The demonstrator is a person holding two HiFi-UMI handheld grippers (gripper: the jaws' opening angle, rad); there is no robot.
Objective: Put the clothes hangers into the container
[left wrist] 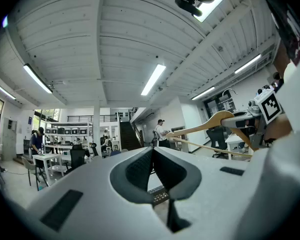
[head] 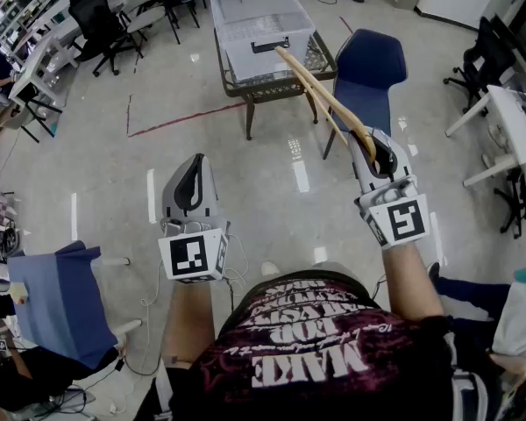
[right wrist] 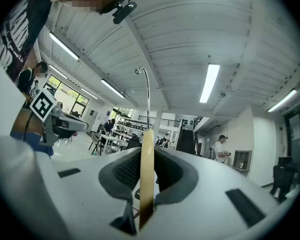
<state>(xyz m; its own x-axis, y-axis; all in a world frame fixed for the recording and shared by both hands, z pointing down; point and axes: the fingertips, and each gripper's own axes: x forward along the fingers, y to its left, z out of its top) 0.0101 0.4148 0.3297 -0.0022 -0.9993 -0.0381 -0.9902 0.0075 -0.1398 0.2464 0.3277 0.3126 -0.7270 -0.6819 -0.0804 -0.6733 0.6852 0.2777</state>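
Note:
My right gripper [head: 379, 150] is shut on a wooden clothes hanger [head: 326, 99]. The hanger slants up and left from the jaws, and its far end reaches over the near edge of the clear plastic container [head: 261, 26]. In the right gripper view the hanger's wooden bar [right wrist: 146, 176] stands edge-on between the pads, with its metal hook [right wrist: 148, 96] rising above. My left gripper [head: 193, 169] hangs lower at the left, shut and empty, its pads meeting at the tip [left wrist: 152, 151]. In that view the hanger [left wrist: 210, 124] shows at the right.
The container sits on a small wire-frame table [head: 276, 88]. A dark blue chair [head: 369, 75] stands right of it, below the hanger. Office chairs and desks line the far left [head: 105, 20] and the right [head: 500, 103]. A blue seat [head: 61, 301] is at my near left.

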